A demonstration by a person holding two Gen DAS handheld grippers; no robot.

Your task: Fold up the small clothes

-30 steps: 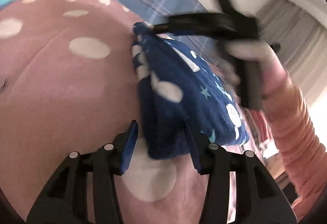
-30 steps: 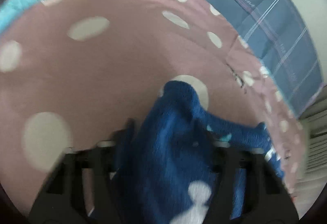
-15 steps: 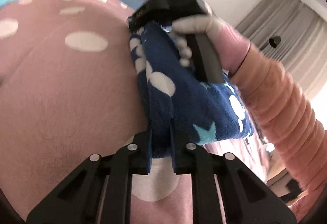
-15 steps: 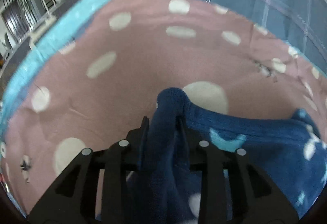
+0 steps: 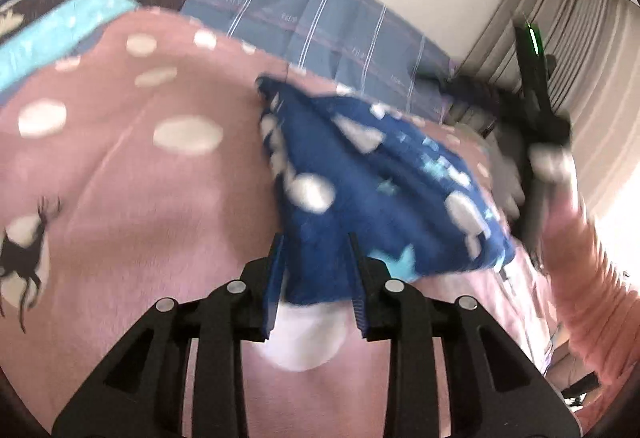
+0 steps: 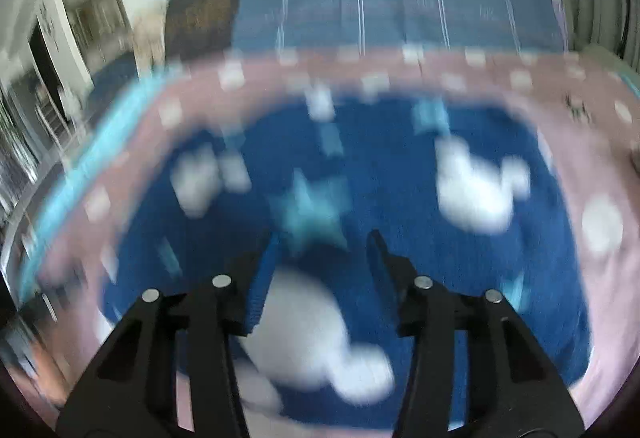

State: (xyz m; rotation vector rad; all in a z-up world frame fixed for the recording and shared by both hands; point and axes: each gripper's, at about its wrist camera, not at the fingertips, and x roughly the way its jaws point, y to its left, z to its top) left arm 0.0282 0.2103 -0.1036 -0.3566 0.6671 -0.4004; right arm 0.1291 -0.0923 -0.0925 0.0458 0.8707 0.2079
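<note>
Here my left gripper point(image 5: 316, 262) has its fingers parted around the near edge of the navy star-print garment point(image 5: 376, 174), which lies on the pink polka-dot blanket point(image 5: 120, 178). My right gripper point(image 6: 322, 258) hangs spread above it, holding nothing.

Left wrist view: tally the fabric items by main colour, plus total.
Navy: 1, the star-print garment between the left hand-held gripper's fingers
Pink: 1, the dotted blanket under it
Blue-grey: 1, the striped bedding behind
Total: 3
</note>
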